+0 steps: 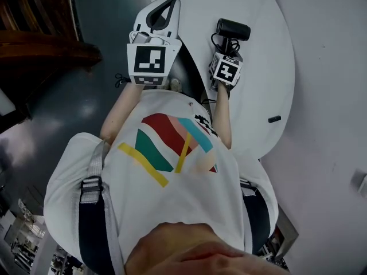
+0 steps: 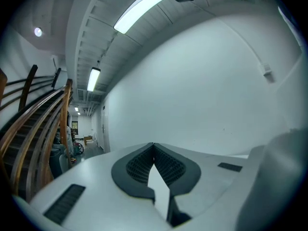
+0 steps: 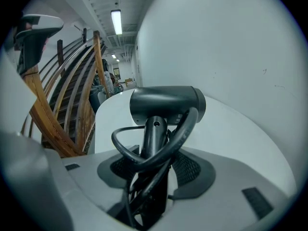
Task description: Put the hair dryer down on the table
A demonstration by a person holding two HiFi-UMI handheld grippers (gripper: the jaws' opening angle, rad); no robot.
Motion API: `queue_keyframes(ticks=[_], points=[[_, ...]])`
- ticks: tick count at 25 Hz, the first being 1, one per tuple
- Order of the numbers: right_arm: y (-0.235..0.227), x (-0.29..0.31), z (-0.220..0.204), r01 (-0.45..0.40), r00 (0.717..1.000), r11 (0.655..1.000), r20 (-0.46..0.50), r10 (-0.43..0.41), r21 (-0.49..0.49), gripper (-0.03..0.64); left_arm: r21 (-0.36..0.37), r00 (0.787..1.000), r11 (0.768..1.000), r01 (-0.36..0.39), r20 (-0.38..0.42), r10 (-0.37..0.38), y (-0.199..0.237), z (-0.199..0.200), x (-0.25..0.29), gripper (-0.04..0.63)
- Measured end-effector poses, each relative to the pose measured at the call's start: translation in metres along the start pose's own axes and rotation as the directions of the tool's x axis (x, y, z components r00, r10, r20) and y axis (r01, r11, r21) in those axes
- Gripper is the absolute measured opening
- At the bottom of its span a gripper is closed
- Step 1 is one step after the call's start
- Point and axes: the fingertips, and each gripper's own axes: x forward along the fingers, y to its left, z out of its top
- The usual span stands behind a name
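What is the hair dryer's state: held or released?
Held: the right claw clamps the hair dryer by its handle and cord; table contact cannot be told.

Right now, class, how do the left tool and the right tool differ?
The left tool is shut and empty; the right tool is clamped on the hair dryer by its handle, with the cord looped in front. The left tool sits by the table's edge; the right tool is well over the table. Both bear a marker cube.
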Motion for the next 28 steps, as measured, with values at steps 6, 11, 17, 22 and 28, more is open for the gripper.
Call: queue_keyframes(ticks=[6,11,17,22,28], points=[[-0.001,0.006,-0.005,0.000,0.999,1.000,-0.035,0.000,-0.010,0.224,0.010,1.000,1.000,-0.007,-0.015,0.007,0.000,-0.005,0.005,0.015],[0.000,0.012,-0.013,0.005,0.998,1.000,-0.070,-0.005,-0.012,0.224,0.010,0.999,1.000,-0.007,-0.032,0.007,0.001,-0.010,0.006,0.015],[0.004,0.012,-0.024,-0.002,0.995,1.000,-0.101,0.000,-0.023,0.225,0.003,0.999,1.000,-0.003,-0.036,0.003,0.001,-0.013,0.006,0.015],[0.004,0.015,-0.027,-0.007,0.994,1.000,-0.108,0.006,-0.014,0.227,-0.009,0.999,1.000,-0.008,-0.047,0.008,0.003,-0.018,0.006,0.015],[0.003,0.017,-0.026,-0.009,0.994,1.000,-0.109,0.007,-0.023,0.227,-0.018,0.999,1.000,-0.005,-0.050,0.005,0.003,-0.020,0.005,0.015]])
